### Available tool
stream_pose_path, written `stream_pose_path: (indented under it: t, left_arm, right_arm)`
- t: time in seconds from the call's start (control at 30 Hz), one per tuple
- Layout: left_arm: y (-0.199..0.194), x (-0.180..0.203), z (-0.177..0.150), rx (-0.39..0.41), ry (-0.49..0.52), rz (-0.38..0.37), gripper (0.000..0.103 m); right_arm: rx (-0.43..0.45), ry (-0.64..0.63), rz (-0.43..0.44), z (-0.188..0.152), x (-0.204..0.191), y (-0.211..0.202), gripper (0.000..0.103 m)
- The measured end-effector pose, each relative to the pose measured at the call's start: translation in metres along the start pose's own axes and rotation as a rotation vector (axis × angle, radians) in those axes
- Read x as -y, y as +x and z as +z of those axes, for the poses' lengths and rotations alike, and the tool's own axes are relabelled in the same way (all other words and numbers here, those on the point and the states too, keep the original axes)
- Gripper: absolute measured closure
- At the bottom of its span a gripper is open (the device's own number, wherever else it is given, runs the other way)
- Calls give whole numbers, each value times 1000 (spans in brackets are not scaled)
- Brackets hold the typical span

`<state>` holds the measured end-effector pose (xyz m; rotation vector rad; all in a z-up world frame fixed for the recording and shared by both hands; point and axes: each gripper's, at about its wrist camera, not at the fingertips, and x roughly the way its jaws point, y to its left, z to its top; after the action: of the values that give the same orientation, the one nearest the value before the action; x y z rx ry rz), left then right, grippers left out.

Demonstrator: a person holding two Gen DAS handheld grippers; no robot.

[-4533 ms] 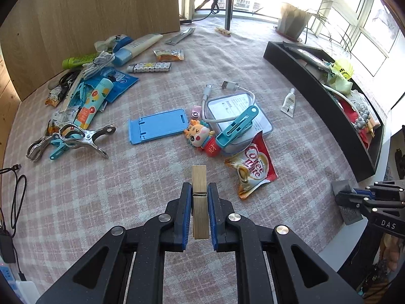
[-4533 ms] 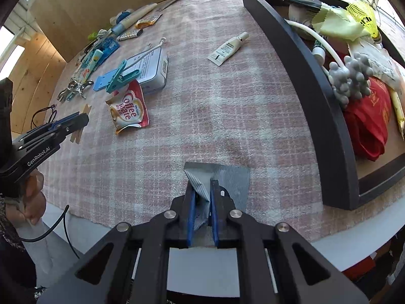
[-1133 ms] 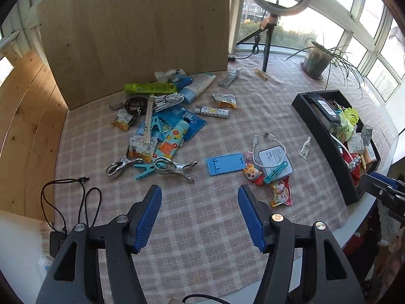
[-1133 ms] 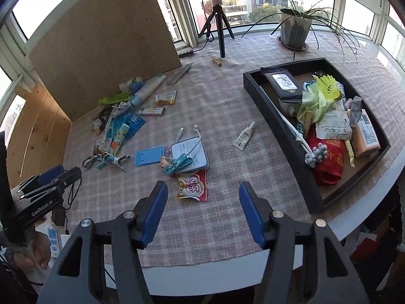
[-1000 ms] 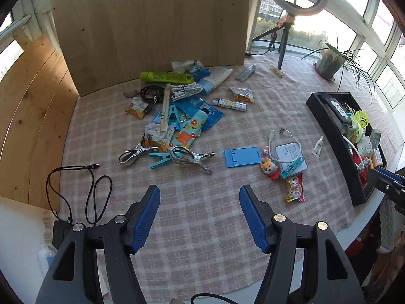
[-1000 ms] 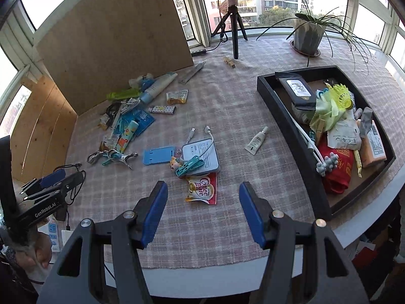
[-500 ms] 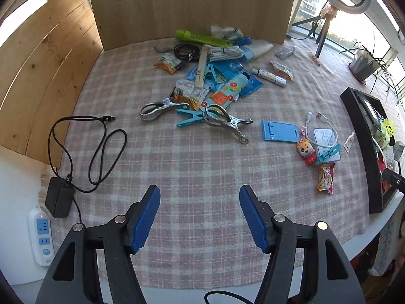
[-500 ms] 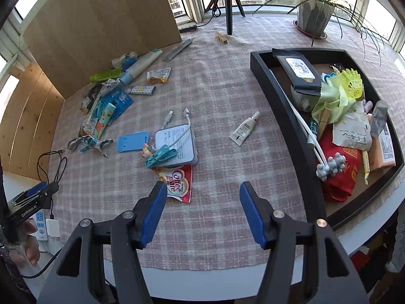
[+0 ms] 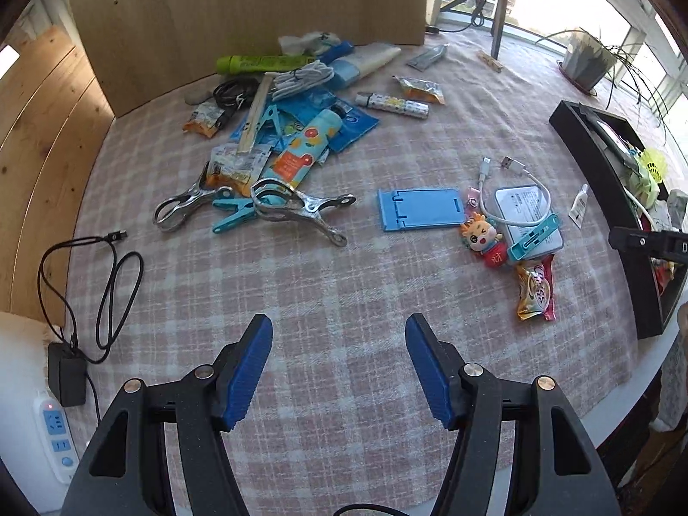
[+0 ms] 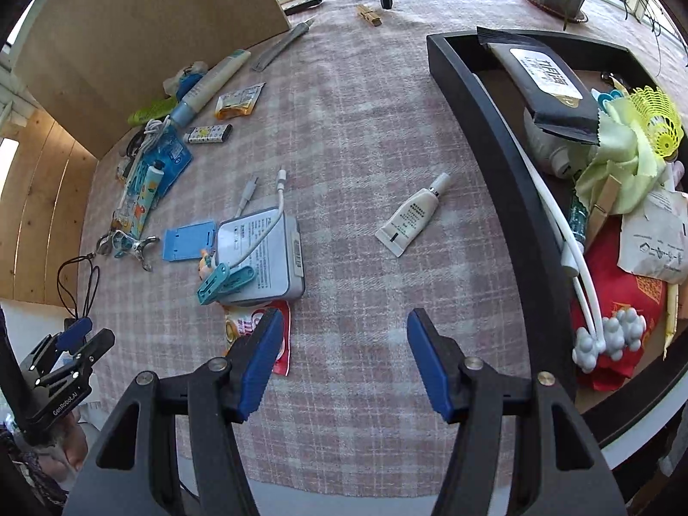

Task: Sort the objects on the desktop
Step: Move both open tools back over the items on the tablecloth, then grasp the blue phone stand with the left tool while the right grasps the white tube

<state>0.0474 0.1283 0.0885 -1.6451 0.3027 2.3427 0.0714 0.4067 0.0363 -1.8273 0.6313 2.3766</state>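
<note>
Loose objects lie on a pink plaid cloth (image 9: 344, 301). My left gripper (image 9: 339, 361) is open and empty above the near cloth. Ahead of it lie metal clips (image 9: 296, 206), a blue phone stand (image 9: 419, 208), a white power bank with cable (image 9: 526, 215) and a coffee sachet (image 9: 535, 290). My right gripper (image 10: 344, 354) is open and empty; its left finger overlaps the coffee sachet (image 10: 241, 327). A white tube (image 10: 410, 219) lies ahead of it. The black tray (image 10: 494, 137) on the right holds several sorted items.
A pile of tubes, packets and cables (image 9: 284, 99) sits at the far left by a wooden board (image 9: 258, 13). A black cable and charger (image 9: 64, 365) lie at the left edge by a power strip (image 9: 53, 434). A potted plant (image 9: 587, 64) stands far right.
Both grippers, shut on a wooden clothespin and a grey cloth 4.5 s ago, are now open and empty. Both have dropped closer to the table over the last second.
</note>
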Motion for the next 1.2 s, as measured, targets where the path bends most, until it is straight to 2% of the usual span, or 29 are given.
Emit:
stream_pose_path:
  t: [0.1, 0.27, 0.43, 0.63, 0.83, 1.07, 1.17, 1.2]
  left_arm:
    - [6, 10, 10, 27, 114, 4, 41]
    - [20, 32, 25, 41, 358, -11, 41]
    - [47, 43, 44, -20, 498, -20, 41]
    - [70, 63, 59, -42, 652, -60, 41]
    - [94, 77, 73, -90, 740, -86, 40]
    - [105, 83, 88, -118, 733, -164, 40]
    - [106, 84, 88, -130, 713, -200, 48]
    - [106, 84, 87, -137, 706, -212, 53]
  right_arm:
    - [-5, 28, -6, 7, 7, 8, 44]
    - [-22, 122, -9, 22, 21, 23, 45]
    - [-17, 177, -42, 33, 30, 33, 45]
    - [-30, 230, -60, 43, 42, 44, 46]
    - [-51, 236, -74, 54, 41, 53, 52]
    - [-61, 222, -99, 63, 38, 57, 52]
    - [-69, 203, -117, 66, 34, 59, 52]
    - [-71, 196, -122, 67, 33, 60, 52]
